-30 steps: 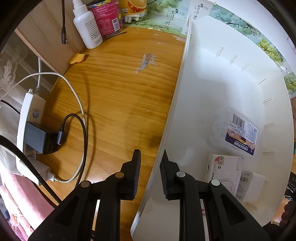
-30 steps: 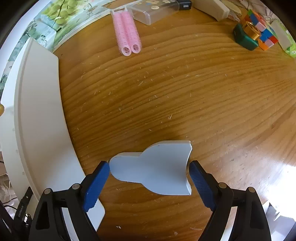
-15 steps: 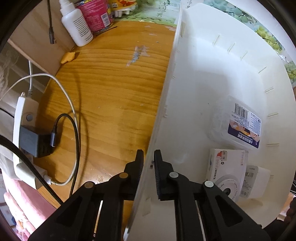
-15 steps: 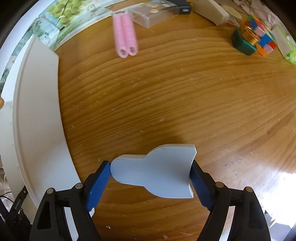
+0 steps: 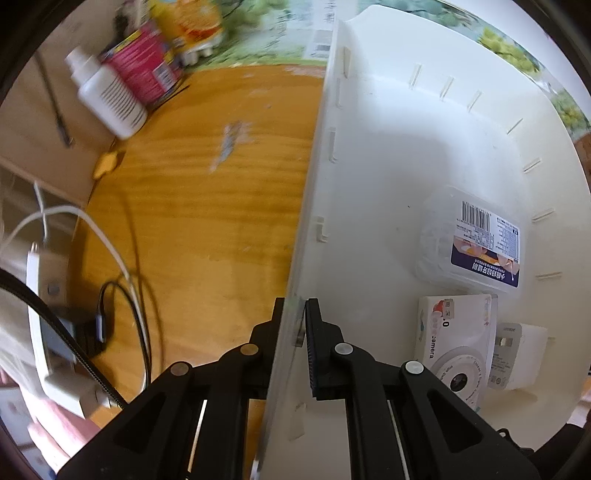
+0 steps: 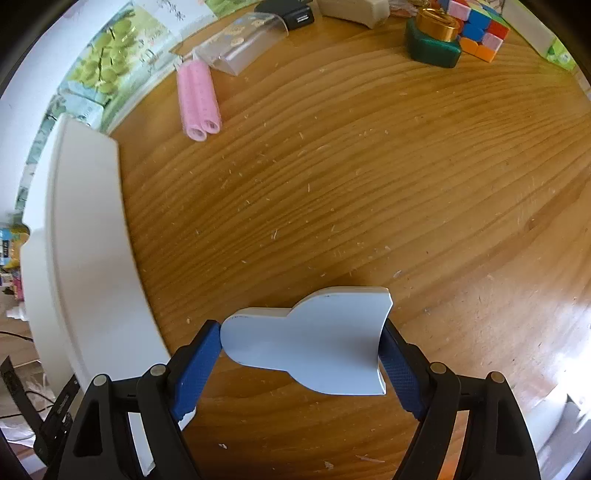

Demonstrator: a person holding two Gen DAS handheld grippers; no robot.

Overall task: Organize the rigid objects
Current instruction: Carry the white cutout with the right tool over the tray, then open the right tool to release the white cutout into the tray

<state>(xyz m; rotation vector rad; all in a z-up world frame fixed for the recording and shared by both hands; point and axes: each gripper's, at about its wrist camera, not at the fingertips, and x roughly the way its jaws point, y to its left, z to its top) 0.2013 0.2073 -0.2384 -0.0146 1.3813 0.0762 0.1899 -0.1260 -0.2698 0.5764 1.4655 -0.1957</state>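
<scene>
Your counter (image 6: 369,184) is glossy orange-brown wood with a strong flowing grain, flecked with pale crumbs. The biggest thing on it is the white plastic bin (image 5: 424,147) — smooth, matte, thin-walled, with small moulded ribs along its inner walls. Your left hand-held gripper (image 5: 294,321) has its black ribbed pads pressed together on the bin's thin side wall, one pad outside and one inside. On the bin's floor lie a clear rounded plastic case (image 5: 469,240) with a barcode label, a flat white camera box (image 5: 456,343) of printed card, and a small white charger block (image 5: 519,354) just beside it.

Your right hand-held gripper (image 6: 301,350) pinches the pale blue scoop-shaped piece (image 6: 310,339) end to end between textured blue pads; it is flat, smooth, rounded at the narrow end and flared at the other, near the bin's outer wall. Toward the counter's far edge sit two pink bristly hair rollers (image 6: 197,99), a clear box (image 6: 242,44), a dark green block (image 6: 432,48) topped with a gold ring, and a colour cube (image 6: 480,29).
</scene>
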